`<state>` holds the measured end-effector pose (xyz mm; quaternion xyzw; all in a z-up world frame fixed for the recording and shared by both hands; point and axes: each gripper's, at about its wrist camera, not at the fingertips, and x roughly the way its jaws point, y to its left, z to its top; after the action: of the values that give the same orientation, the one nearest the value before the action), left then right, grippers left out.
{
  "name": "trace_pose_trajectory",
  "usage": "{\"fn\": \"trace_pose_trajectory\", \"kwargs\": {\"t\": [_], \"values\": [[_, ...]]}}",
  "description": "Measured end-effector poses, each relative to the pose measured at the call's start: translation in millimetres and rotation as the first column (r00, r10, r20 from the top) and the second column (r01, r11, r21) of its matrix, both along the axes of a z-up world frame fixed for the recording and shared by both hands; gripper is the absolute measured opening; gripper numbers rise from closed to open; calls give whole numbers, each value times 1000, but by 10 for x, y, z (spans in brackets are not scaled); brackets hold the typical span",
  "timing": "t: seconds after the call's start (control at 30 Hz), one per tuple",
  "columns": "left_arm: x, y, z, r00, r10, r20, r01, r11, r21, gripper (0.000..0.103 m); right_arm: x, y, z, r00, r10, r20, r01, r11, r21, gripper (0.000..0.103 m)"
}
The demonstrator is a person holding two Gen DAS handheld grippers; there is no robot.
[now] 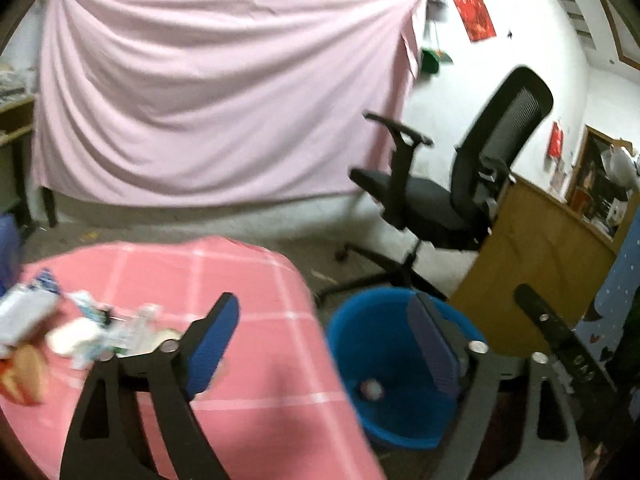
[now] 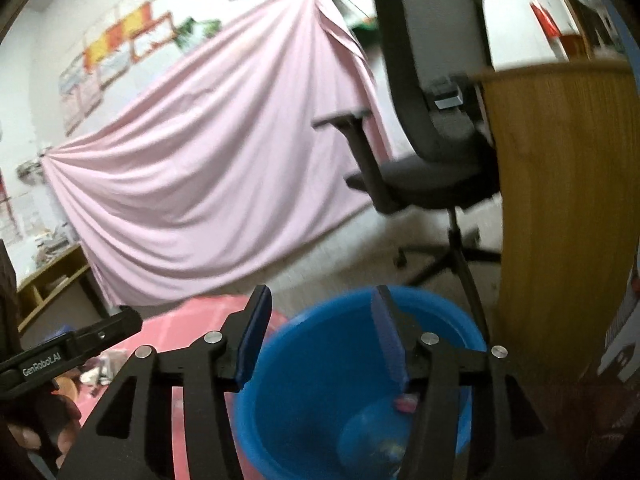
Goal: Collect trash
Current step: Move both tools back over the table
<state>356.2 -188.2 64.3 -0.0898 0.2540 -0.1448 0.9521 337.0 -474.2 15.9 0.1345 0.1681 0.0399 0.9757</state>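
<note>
A blue bucket (image 1: 384, 364) stands on the floor right of the table with the pink checked cloth (image 1: 256, 360); a small pinkish piece of trash (image 1: 371, 389) lies in it. A pile of wrappers and crumpled paper (image 1: 76, 336) sits at the table's left. My left gripper (image 1: 324, 340) is open and empty, over the table edge and bucket. My right gripper (image 2: 320, 336) is open and empty above the bucket (image 2: 320, 400), where the pink scrap (image 2: 406, 402) lies inside. The right gripper also shows in the left wrist view (image 1: 560, 340); the left one in the right wrist view (image 2: 72, 348).
A black office chair (image 1: 448, 200) stands behind the bucket, next to a wooden cabinet (image 1: 532, 280). A pink sheet (image 1: 224, 92) hangs on the far wall. A wooden shelf (image 2: 52, 284) stands at the left.
</note>
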Motion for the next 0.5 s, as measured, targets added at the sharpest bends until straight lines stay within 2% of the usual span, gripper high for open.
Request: {"fn": "trace_pose_trajectory", "kwargs": {"t": [0.03, 0.07, 0.13, 0.23, 0.37, 0.5], "values": [[-75, 93, 36, 999, 23, 25, -23, 1000, 2, 94, -30, 56, 60, 1000, 9, 24, -9, 1000, -8, 57], [-146, 173, 65, 998, 45, 47, -45, 999, 4, 99, -52, 107, 108, 999, 19, 44, -18, 1000, -13, 66], [-288, 335, 133, 991, 93, 99, -94, 996, 6, 100, -102, 214, 189, 996, 39, 84, -37, 999, -23, 79], [-512, 609, 214, 975, 152, 159, -157, 987, 17, 101, -190, 441, 314, 986, 84, 146, -78, 996, -47, 83], [-768, 911, 249, 951, 216, 222, -227, 974, 26, 101, -266, 785, 436, 967, 153, 205, -138, 987, -85, 103], [-1021, 1216, 249, 921, 275, 275, -291, 956, 21, 101, -399, 1154, 517, 938, 213, 273, -183, 974, -133, 103]]}}
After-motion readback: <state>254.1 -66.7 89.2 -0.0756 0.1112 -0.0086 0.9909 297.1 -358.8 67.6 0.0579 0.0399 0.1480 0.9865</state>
